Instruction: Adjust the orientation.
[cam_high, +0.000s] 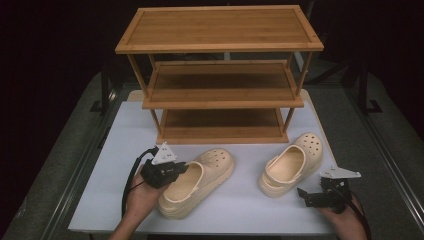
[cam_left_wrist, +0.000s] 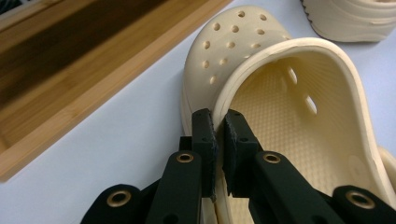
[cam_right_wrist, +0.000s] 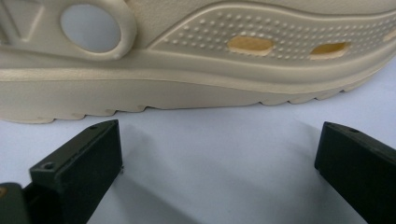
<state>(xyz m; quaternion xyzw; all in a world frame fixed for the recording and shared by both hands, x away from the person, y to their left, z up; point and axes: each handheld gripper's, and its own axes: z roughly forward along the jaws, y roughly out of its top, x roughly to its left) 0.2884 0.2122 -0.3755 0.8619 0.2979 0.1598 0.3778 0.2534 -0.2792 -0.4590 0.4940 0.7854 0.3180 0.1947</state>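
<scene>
Two cream clogs lie on the white table in front of a bamboo shoe rack (cam_high: 220, 75). My left gripper (cam_high: 176, 170) is shut on the side rim of the left clog (cam_high: 205, 177), one jaw outside the wall and one inside. In the left gripper view the pads pinch that rim of the left clog (cam_left_wrist: 280, 93) at my left gripper (cam_left_wrist: 218, 126). The right clog (cam_high: 292, 164) lies toe toward the rack. My right gripper (cam_high: 306, 196) rests open near its heel side; the right gripper view has the right clog's sole and side (cam_right_wrist: 196, 60) just beyond my right gripper (cam_right_wrist: 219, 154), untouched.
The rack has three empty shelves; its bottom shelf (cam_high: 222, 125) stands just behind the clogs. The white tabletop (cam_high: 120, 150) ends close to the hands at the front edge. Dark floor and stand legs flank the table.
</scene>
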